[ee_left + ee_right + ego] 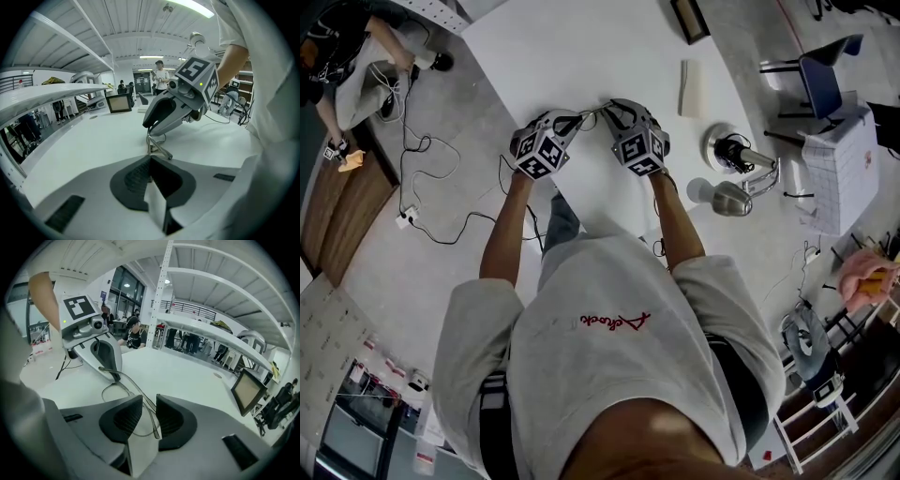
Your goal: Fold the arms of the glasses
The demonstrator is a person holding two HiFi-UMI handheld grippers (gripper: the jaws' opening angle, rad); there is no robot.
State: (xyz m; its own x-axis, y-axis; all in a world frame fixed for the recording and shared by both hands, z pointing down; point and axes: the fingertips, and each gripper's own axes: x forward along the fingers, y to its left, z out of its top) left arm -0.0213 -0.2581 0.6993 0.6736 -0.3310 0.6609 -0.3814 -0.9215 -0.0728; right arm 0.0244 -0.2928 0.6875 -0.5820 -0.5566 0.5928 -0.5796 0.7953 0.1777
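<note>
Table (pixel 581 47): one pair of glasses (pixel 159 147), two hand-held grippers (pixel 150 161) (pixel 149 413).

The desk (pixel 581 56) is plain white across the upper middle of the head view. Left of it the floor (pixel 394 272) is mottled grey, with a blue chair (pixel 820 80) at upper right and a silver lamp (pixel 731 199) at right. The left hand-held gripper (pixel 149 171) and right hand-held gripper (pixel 149 416) are light grey with black ribbed pads, each carrying a cube of black-and-white square markers, and the glasses (pixel 146 403) have a thin, translucent grey frame. The person's shirt (pixel 609 375), low in the centre, is pale grey with red script.
</note>
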